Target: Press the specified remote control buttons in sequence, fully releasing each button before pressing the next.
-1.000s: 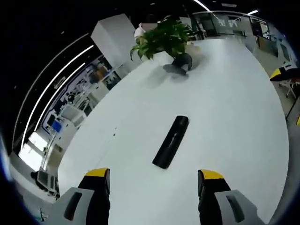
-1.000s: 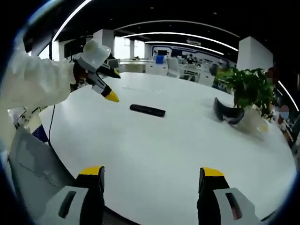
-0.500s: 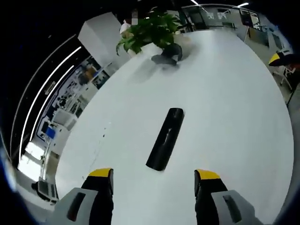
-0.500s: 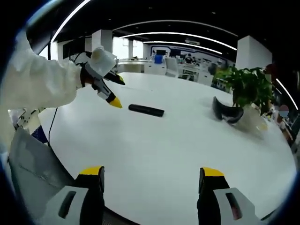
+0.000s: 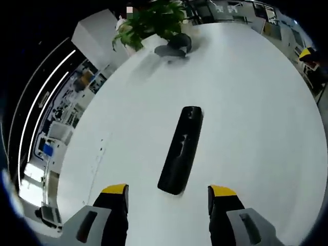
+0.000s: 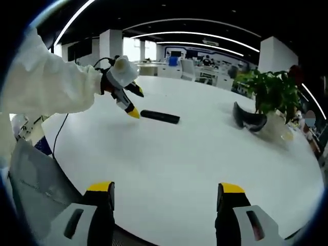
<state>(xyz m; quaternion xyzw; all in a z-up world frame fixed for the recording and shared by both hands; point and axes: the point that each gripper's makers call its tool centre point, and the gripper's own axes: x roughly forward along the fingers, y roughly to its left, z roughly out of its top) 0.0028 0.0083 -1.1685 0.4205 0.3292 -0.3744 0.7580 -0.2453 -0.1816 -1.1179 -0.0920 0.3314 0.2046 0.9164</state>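
A long black remote control (image 5: 180,148) lies flat on the white round table (image 5: 256,102), its near end just ahead of my left gripper (image 5: 167,191). That gripper is open, its yellow-tipped jaws apart on either side of the remote's near end and clear of it. In the right gripper view the same remote (image 6: 160,117) lies far off across the table, with the left gripper (image 6: 132,101) hanging at its left end, held by a white-sleeved arm (image 6: 46,92). My right gripper (image 6: 163,190) stands open over the table's near part with nothing between its jaws.
A potted green plant (image 5: 151,20) and a dark headset (image 5: 174,46) stand at the table's far side; they appear in the right gripper view as plant (image 6: 271,95) and headset (image 6: 249,120). A grey chair (image 6: 31,174) is at the near left edge.
The left gripper has come closer to the remote, which now looks larger and reaches down between its jaws. The right gripper has stayed put.
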